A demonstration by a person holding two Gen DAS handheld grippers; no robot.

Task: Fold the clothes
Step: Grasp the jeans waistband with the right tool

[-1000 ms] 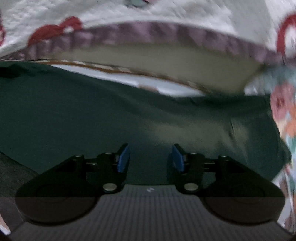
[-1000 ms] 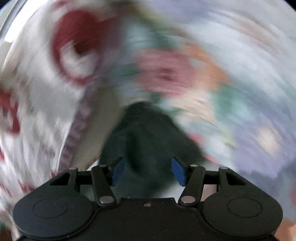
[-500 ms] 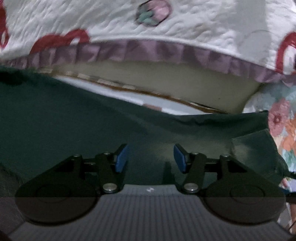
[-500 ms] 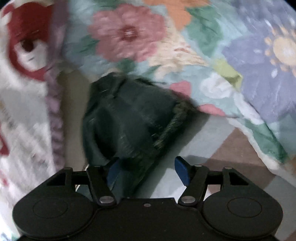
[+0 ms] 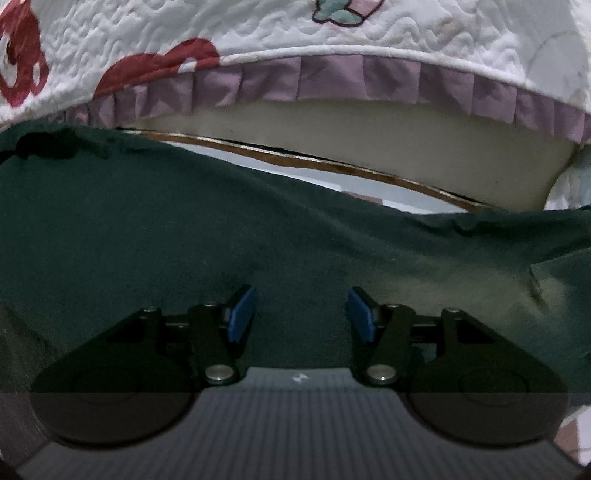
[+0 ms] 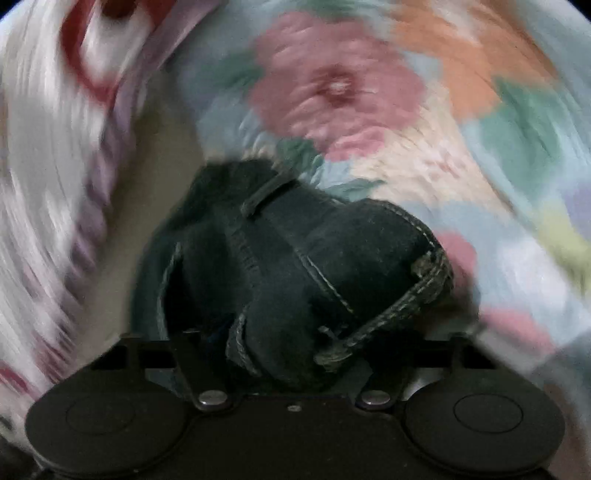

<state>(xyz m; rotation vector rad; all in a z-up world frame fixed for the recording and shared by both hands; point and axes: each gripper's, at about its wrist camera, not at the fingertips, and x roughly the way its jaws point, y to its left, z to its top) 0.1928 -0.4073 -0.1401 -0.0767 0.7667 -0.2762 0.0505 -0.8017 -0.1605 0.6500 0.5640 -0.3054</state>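
One garment point(image 5: 155, 236), dark green, lies spread below the quilt point(image 5: 332, 33). Left gripper point(image 5: 301, 314) hovers over it, fingers apart, empty. Right gripper point(image 6: 291, 362) is clamped on a bunched hem point(image 6: 388, 314), lifted. Folding appears partway; no finished fold is visible.

Left wrist view is dim but sharp, its edges bowed by fisheye. Right wrist view smears with motion blur
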